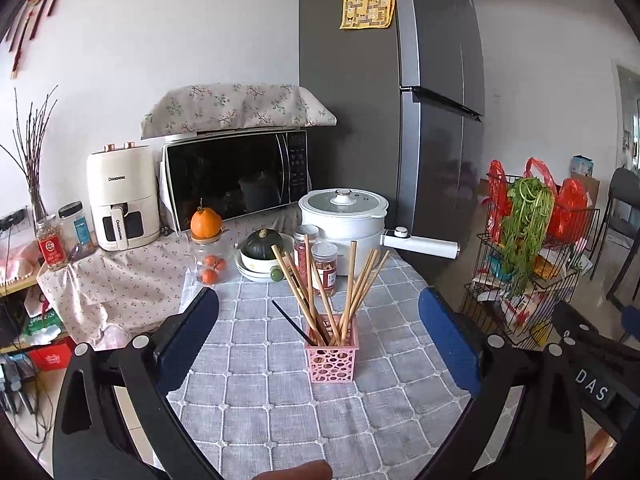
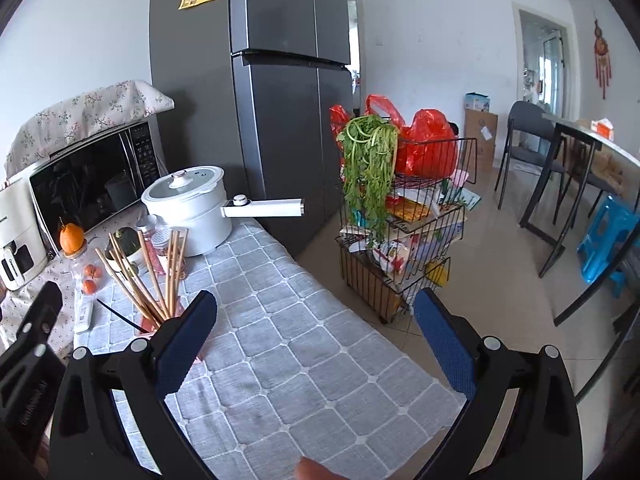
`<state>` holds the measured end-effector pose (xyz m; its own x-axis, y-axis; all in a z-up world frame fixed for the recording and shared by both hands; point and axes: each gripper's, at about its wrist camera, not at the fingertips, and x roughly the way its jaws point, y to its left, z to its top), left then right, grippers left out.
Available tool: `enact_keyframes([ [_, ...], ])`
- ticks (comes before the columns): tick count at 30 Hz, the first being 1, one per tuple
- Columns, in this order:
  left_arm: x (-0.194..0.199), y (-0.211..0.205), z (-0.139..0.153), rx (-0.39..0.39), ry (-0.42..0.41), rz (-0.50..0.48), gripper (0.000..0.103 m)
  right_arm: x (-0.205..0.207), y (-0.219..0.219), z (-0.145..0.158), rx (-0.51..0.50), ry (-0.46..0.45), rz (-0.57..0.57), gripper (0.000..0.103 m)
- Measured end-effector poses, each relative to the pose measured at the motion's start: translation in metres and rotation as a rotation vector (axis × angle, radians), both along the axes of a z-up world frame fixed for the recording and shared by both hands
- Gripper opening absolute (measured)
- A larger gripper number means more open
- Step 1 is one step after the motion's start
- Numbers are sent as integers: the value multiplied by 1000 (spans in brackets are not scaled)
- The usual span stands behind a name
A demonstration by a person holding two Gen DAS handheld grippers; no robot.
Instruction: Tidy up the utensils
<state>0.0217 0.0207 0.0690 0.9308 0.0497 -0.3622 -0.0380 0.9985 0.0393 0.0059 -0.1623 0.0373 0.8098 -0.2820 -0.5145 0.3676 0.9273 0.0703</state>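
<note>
Standing on grey checked tablecloth — pink perforated holder, wooden chopsticks fanning upward, one dark stick leaning inside, possibly chopstick. Hovering wide open, gripping nothing — left gripper, right gripper.

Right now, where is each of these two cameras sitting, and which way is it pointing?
Left wrist: sits on the left tongs, facing the pink holder of chopsticks; both open blue fingers show.
Right wrist: sits on the right tongs, facing the grey tablecloth edge and wire rack; open fingers show.
Shared: chopsticks, white pot, fridge, microwave.
</note>
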Motion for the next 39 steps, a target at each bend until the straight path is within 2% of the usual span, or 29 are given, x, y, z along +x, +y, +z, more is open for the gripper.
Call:
enact_keyframes([
  [3, -2, -2, 1, 1, -17, 14, 96, 0, -5, 0, -4, -1, -17, 96],
  [19, 6, -5, -6, 3, 26, 12, 96, 4, -8, -5, 25, 22, -8, 96],
  [39, 8, 0, -7, 3, 35, 32, 96, 6, -5, -7, 36, 38, 8, 96],
])
